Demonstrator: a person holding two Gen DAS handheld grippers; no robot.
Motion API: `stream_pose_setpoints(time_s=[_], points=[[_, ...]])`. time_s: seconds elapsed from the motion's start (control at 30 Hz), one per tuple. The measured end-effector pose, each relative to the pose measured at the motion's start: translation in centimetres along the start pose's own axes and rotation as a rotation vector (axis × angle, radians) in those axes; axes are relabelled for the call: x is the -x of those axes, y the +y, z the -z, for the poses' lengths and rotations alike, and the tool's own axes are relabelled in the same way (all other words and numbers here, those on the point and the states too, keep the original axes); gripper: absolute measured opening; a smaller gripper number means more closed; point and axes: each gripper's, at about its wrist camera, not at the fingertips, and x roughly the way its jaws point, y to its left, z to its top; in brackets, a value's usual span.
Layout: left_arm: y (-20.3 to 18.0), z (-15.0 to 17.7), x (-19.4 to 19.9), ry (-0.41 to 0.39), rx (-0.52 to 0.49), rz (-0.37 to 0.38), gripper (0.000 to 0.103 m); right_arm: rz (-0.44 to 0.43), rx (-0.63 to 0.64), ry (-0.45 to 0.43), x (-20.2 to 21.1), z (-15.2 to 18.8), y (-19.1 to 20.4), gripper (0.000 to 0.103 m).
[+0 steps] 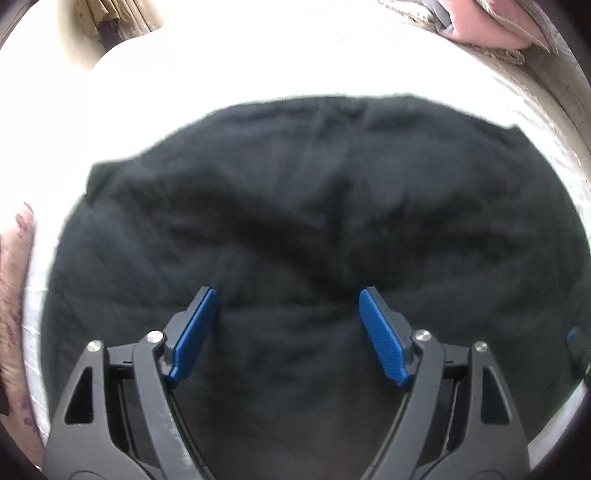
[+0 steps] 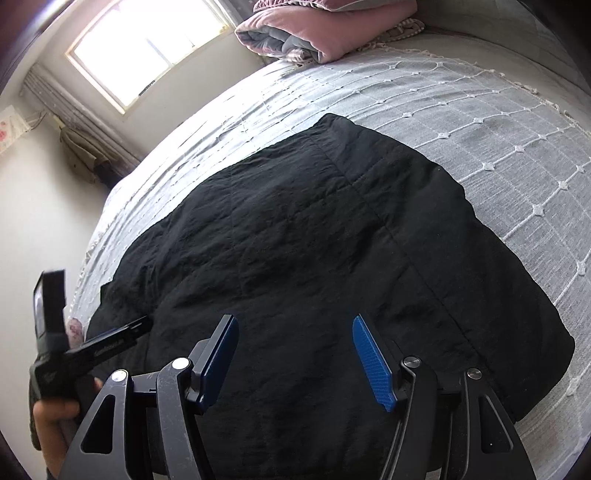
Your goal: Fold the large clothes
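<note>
Lying spread on the bed, the black garment looks like a padded, quilted jacket or similar large piece, already doubled into a rough rectangle with its far edge toward the folded pink blanket at the head of the bed. Stitched seams and a crinkled shell show across its top, so it probably handles as soft and bulky rather than stiff: light for its size, springy with filling, and likely to puff open again after a fold. The shell may be somewhat slick, though that cannot be told for certain.

The left gripper hangs over the near middle of the garment with its jaws spread wide and nothing between the blue pads; whether the tips touch the cloth cannot be told. The right gripper is likewise open above the cloth, gripping nothing. In the right wrist view the left gripper shows at the lower left, held in a hand near the garment's left edge.

A good hold would be at a corner or along a seamed edge, one gripper to each side, pinching through all layers so the padding does not slide apart. A bite on the flat middle would likely gather only the top shell.
</note>
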Motion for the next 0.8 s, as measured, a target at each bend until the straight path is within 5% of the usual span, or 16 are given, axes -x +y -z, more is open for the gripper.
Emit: stream_pose_setpoints(time_s=[0.1,0.23,0.47,0.63,0.8], points=[[-0.1,-3.1,0.9,-0.065,0.012,-0.032,0.08,-0.01,-0.011,-0.014,0.5,-0.1,-0.1,0.065],[-0.9,-5.9,-3.1,0.032,0.017,-0.031,0.08,-0.026,-0.003,-0.02,0.9,-0.1,0.2,0.066],[0.4,-4.9,-4.4,0.051,0.082,-0.006,0.087,0.001,-0.007,0.0,0.6,-0.1,0.1,0.066],[1.7,-0.1,1.5,-0.022,0.081,0.118,0.083,-0.026,-0.042,-0.068,2.9,-0.6,-1.2,0.066],[1.2,7.1,6.0,-0.022,0.011,0.279,0.083,0.019,-0.24,-0.174,6.1,-1.2,-6.6,0.071]])
